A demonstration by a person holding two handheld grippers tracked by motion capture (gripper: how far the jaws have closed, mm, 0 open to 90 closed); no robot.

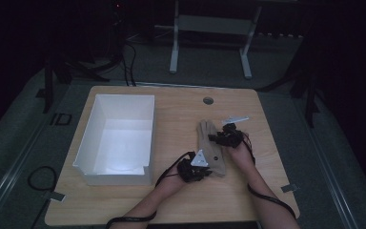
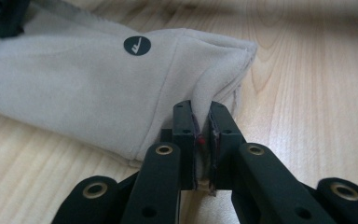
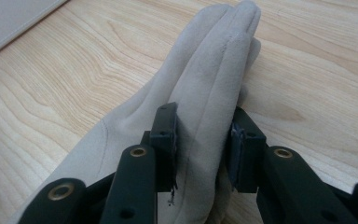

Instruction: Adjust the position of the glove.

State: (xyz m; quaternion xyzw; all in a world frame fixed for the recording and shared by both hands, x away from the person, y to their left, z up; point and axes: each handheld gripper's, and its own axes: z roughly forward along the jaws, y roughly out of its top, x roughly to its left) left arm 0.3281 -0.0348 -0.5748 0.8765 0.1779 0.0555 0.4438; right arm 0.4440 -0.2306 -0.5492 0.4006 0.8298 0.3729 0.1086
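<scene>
Gripping a Beige Glove at Both Ends

Lying flat on the wooden desk (image 1: 171,200), right of centre and nearer the right edge than the left: a beige glove (image 1: 211,148), fingers aimed at the far edge, cuff toward the near edge. Pinched at the cuff corner by the left gripper (image 2: 200,140), jaws closed tight on a raised fold of fabric, almost no gap between them. Clamped across the finger section by the right gripper (image 3: 200,140), jaws closed on the bunched fingers, fabric standing up on edge between the pads. Held at opposite ends, probably to keep the soft cloth taut and controlled when lifted, rather than drooping from a single point. Marked near the cuff with a small dark round logo (image 2: 137,45). Standing on the left half of the desk, well apart from the glove: an open white box (image 1: 116,138), a likely destination, though only a guess. Set near the far edge: a small round grommet hole (image 1: 208,100).
</scene>
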